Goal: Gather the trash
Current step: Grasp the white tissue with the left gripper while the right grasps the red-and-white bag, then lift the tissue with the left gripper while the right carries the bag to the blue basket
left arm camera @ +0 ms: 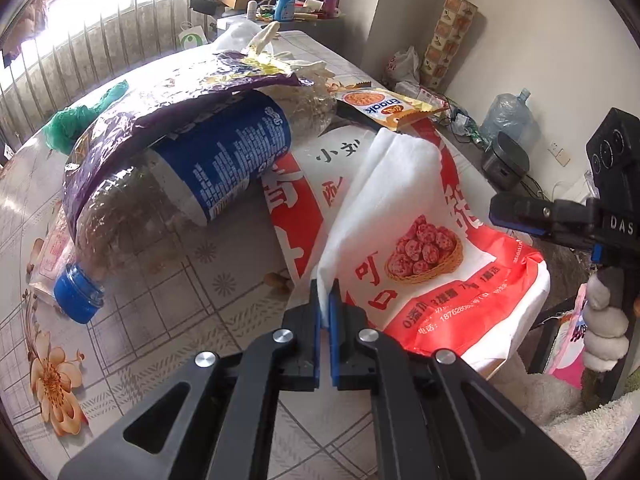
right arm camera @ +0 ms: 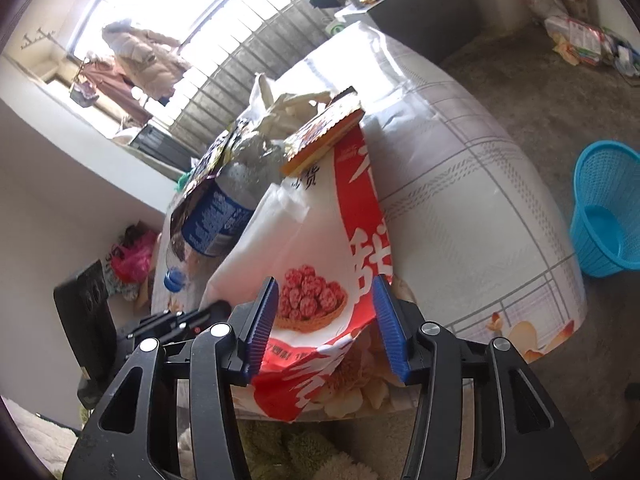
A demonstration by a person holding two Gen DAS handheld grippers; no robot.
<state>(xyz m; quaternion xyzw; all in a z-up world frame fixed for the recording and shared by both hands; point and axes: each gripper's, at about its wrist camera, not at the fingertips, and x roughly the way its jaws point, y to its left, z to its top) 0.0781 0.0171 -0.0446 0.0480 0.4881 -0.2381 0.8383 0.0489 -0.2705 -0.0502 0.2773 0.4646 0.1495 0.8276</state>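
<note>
One red-and-white bag (left arm camera: 432,256) lies on the table (left arm camera: 168,276), centre to lower right of the left wrist frame, its near end hanging past the table edge. The left hand-held gripper (left arm camera: 325,300) at bottom centre is clamped shut on a white fold at the bag's edge. The right hand-held gripper (right arm camera: 325,320), bottom centre of its own frame, stands partway open (no earlier view to compare); the bag's printed end lies between its two blue pads (right arm camera: 262,320), and I cannot tell whether either pad touches it. The same gripper shows at right edge of the left wrist frame, held by a gloved hand (left arm camera: 606,320).

Trash count on the table: one plastic bottle (left arm camera: 192,184) with blue label and blue cap, on its side left of centre; one purple wrapper (left arm camera: 160,108) draped over it; one orange snack packet (left arm camera: 390,106) at upper centre-right, resting on the bag's far end; one green plastic scrap (left arm camera: 80,120) at upper left.

One blue basket (right arm camera: 604,208) on the floor, right edge of the right wrist frame.
</note>
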